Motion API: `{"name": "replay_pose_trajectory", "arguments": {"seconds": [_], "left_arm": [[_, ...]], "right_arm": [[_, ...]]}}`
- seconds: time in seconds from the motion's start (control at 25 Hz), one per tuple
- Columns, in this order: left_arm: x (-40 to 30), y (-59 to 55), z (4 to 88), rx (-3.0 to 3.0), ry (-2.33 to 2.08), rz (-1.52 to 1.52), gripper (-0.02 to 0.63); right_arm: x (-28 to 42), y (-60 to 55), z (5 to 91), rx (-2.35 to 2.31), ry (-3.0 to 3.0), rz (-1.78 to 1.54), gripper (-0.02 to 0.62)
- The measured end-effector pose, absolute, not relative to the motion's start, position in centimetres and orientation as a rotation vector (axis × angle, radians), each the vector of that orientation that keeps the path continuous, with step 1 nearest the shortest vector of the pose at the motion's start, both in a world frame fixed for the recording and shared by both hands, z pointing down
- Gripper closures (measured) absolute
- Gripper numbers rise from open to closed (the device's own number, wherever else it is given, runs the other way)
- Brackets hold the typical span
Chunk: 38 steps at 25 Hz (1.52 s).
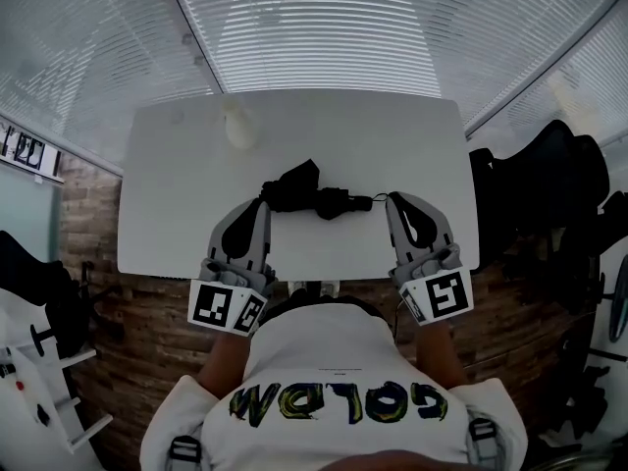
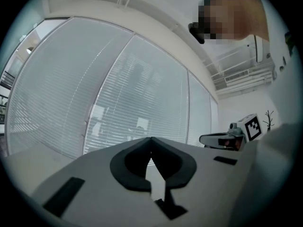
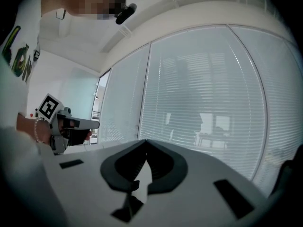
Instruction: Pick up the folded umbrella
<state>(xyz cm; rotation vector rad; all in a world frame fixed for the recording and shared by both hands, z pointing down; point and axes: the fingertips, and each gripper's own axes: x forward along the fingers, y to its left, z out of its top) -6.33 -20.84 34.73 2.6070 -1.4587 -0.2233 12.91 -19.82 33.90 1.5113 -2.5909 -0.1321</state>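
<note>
The black folded umbrella [image 1: 299, 189] lies on the white table [image 1: 177, 214] near its front edge, its handle end [image 1: 343, 204] pointing right. My left gripper [image 1: 262, 205] sits just left of the umbrella, its tip close beside the fabric. My right gripper [image 1: 392, 198] is to the right, near the thin strap at the handle end. Both point level toward the windows. In the left gripper view my left gripper [image 2: 151, 139] has its jaw tips meeting with nothing between them. My right gripper [image 3: 145, 141] looks the same in its own view. Neither gripper view shows the umbrella.
A pale blurred object [image 1: 238, 126] stands at the table's far left. Windows with blinds [image 1: 314, 27] run behind the table. A black chair [image 1: 549, 194] crowds the table's right edge, and a white rack [image 1: 49, 371] stands at lower left.
</note>
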Motion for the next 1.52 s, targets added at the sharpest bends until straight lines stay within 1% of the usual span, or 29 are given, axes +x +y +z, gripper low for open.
{"name": "replay_pose_trajectory", "arguments": {"seconds": [0.16, 0.24, 0.56, 0.64, 0.76, 0.84, 1.04, 1.12, 1.52], "left_arm": [[-7.6, -22.0, 34.8, 2.604, -1.450, -0.226, 0.597], [-8.1, -22.5, 34.9, 2.602, -1.444, -0.226, 0.597], [-9.4, -23.8, 35.6, 2.593, -1.421, -0.219, 0.597], [-9.6, -24.1, 35.7, 2.591, -1.421, -0.216, 0.597], [-10.0, -24.5, 35.8, 2.587, -1.424, -0.212, 0.597], [-10.2, -24.6, 35.8, 2.585, -1.427, -0.210, 0.595], [-10.5, -25.2, 36.2, 2.579, -1.432, -0.200, 0.597], [-10.6, -25.2, 36.2, 2.577, -1.437, -0.196, 0.597], [-10.1, -25.6, 37.5, 2.545, -1.440, -0.178, 0.597]], "right_arm": [[11.2, -21.2, 34.7, 1.466, -2.569, -0.124, 0.581], [10.4, -21.9, 35.7, 1.419, -2.548, -0.132, 0.570], [6.2, -24.8, 41.3, 1.205, -2.495, -0.061, 0.469], [5.2, -25.5, 42.9, 1.149, -2.498, -0.031, 0.412], [3.8, -26.2, 45.2, 1.042, -2.480, -0.009, 0.346], [2.9, -26.4, 46.7, 0.960, -2.457, -0.009, 0.308], [1.3, -27.3, 51.4, 0.754, -2.366, -0.010, 0.234], [0.8, -27.6, 52.6, 0.702, -2.346, -0.009, 0.219], [-0.9, -28.3, 59.2, 0.471, -2.222, 0.027, 0.183]]}}
